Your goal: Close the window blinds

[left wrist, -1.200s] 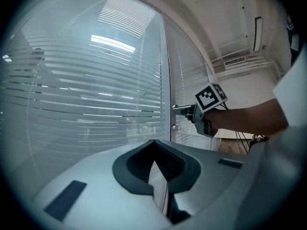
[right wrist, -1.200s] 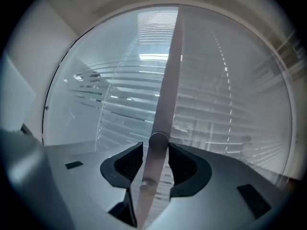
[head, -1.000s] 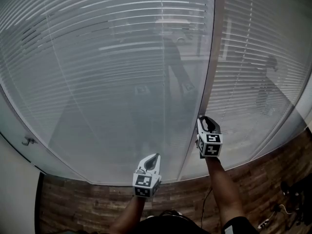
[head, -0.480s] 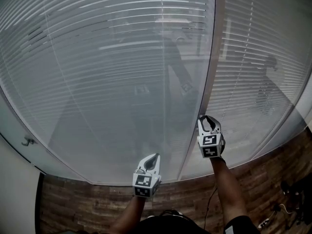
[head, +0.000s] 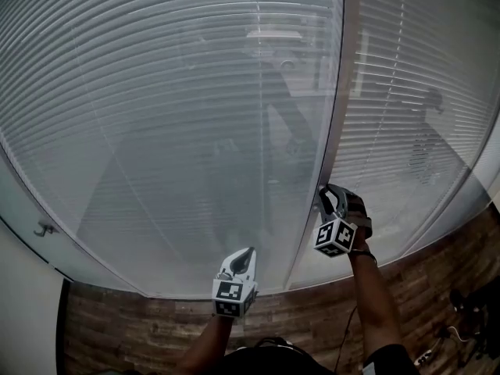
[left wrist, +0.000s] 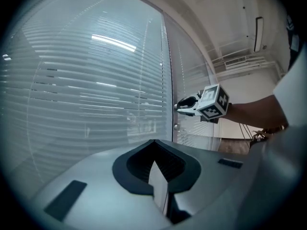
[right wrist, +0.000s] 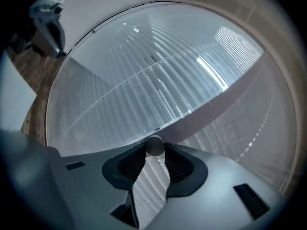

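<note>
- Left tongs (head: 245,253): clenched on nothing, parked low in front of the glass. No change over the last second.
- Right tongs (head: 331,197): clamped on the round knob (right wrist: 154,145) at the post (head: 337,116) between the two panes. The marker cube has rolled over to one side since a second ago, so the wrist is twisting the knob.
- Result: the slats of the left blind (head: 156,131) have tilted flatter. The see-through gaps and the bright streaks are mostly gone, and the panel now reads as a near-solid sheet.
- Judgement: the twist direction is right and the left blind is nearly shut. A little more rotation probably finishes it.
- Right blind (head: 414,76): unchanged, gaps still visible between the slats. It looks not yet done.
- Count: two tongs, one gripped knob, one post, two blind panels.
- A second small knob (left wrist: 177,127) seems to sit lower on the post, but I can't confirm it.
</note>
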`<state>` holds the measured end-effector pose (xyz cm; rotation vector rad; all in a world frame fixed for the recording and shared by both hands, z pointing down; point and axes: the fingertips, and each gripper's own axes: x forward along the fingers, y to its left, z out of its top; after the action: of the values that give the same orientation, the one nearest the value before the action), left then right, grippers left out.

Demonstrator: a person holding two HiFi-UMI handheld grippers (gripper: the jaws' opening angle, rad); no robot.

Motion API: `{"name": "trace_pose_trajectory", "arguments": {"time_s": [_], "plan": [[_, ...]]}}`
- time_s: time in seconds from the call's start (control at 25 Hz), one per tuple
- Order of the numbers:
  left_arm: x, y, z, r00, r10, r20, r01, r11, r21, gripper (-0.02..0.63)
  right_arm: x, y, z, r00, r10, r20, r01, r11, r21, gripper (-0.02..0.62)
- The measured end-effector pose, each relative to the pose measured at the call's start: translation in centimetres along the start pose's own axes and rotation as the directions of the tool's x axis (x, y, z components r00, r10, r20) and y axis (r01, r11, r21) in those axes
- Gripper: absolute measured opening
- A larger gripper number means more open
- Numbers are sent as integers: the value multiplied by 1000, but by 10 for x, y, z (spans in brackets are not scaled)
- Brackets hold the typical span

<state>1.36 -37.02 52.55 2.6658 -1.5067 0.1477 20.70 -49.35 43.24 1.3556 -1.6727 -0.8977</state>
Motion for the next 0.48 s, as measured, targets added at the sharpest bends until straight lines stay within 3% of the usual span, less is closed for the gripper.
{"name": "trace_pose_trajectory", "arguments": {"time_s": [0.08,0.16,0.48], "plan": [[1,0,0,1000,-3,0,3,1000,3,-5,3,3,-2,1000,-12,-4,12,989,-144,127],[1,0,-1,1000,-1,1,1,1000,6,-5,5,7,-5,1000,-12,0,12,977,-211,127],[2,5,4,1000,11,11,-11,1000,-13,-5,7,7,-5,1000,-23,2,23,975,-223,127]]}}
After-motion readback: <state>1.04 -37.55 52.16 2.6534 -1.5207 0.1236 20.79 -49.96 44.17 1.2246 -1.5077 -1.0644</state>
